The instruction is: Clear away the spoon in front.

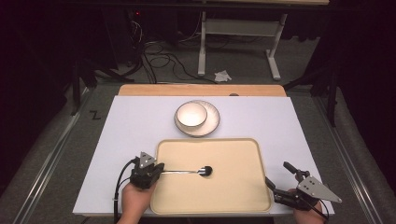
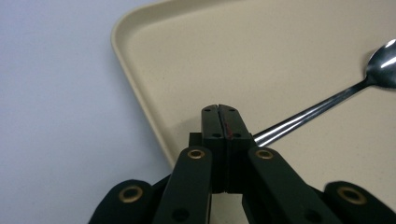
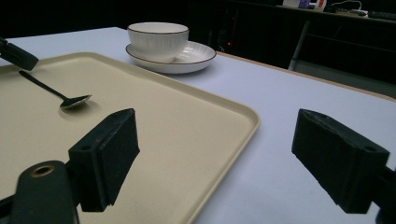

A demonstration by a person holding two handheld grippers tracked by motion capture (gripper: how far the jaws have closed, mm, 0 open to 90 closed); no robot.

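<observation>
While the left gripper (image 1: 156, 173) pinched the handle end of the spoon (image 1: 189, 172) between its closed jaws, the step in hand looked like setting the spoon down on the tray (image 1: 243, 196), or else just lifting it off; the pictures alone could not settle which. The spoon lay across the tray's left half, handle over the left rim, bowl near the tray's middle and apparently touching its floor, though the angle made that contact hard to confirm. Next, by my judgement, the jaws would either need to part and back away over the tray's left rim, or raise the handle level so the bowl cleared the surface. The spoon was slim polished steel, with a narrow handle and a small oval bowl catching the light. The right gripper (image 1: 280, 182) waited at the tray's right front corner, jaws spread wide and holding nothing. Beyond the tray's far rim stood a white bowl (image 1: 191, 114) on a plate (image 1: 212, 123).
</observation>
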